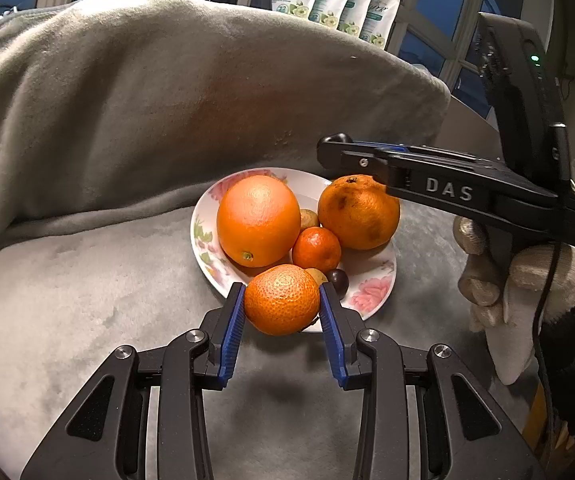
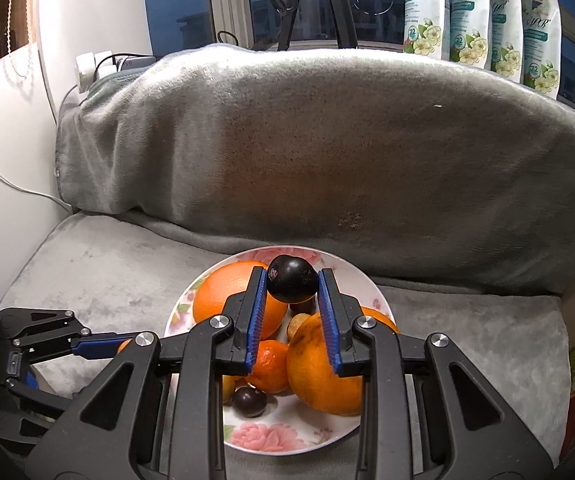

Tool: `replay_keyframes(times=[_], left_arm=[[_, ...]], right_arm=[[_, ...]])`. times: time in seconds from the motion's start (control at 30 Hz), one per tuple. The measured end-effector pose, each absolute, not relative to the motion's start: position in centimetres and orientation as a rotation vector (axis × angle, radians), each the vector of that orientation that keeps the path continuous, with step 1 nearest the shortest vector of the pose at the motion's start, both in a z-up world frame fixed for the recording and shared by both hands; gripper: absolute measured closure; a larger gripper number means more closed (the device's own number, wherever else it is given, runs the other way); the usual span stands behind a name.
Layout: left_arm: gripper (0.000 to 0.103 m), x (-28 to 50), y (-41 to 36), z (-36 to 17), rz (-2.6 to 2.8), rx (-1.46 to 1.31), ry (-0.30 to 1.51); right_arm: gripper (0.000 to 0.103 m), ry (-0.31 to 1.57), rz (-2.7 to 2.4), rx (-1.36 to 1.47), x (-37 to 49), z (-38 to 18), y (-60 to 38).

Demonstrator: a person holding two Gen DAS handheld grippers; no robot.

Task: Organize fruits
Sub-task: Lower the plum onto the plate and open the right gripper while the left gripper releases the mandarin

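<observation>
Floral plate point(image 1: 371, 294) set on grey plush blanket point(image 1: 87, 300), draped backrest behind, wipe packs point(image 2: 483, 12) on windowsill. Left gripper point(image 1: 282, 300) clamped on mandarin point(image 1: 282, 300) at plate's near rim. Right gripper point(image 2: 292, 280) pinching dark plum point(image 2: 291, 279) above plate (second plum point(image 2: 248, 401) lying beneath). Large orange point(image 1: 258, 220) shown stem-end down-front; kiwis mostly hidden between oranges.

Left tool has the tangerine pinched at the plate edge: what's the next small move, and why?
Probably lift the tangerine straight up a little. The left tool grips it at the floral plate rim, touching a small brown fruit; the right tool holds a dark plum above.
</observation>
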State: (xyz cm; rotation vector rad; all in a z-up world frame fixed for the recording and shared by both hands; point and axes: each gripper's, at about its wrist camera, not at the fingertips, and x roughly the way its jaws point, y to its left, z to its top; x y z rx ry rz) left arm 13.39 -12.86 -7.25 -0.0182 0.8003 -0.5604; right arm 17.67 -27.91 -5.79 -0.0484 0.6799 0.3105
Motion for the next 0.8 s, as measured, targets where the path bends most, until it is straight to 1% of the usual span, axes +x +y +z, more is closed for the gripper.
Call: replay_keyframes(times=[0.8], left_arm=[[0.068,13.7,-13.4,-7.3,-0.556,-0.013,0.809]], right_arm=[[0.076,0.739,0.288,-0.058,20.1,-7.1,-27.7]])
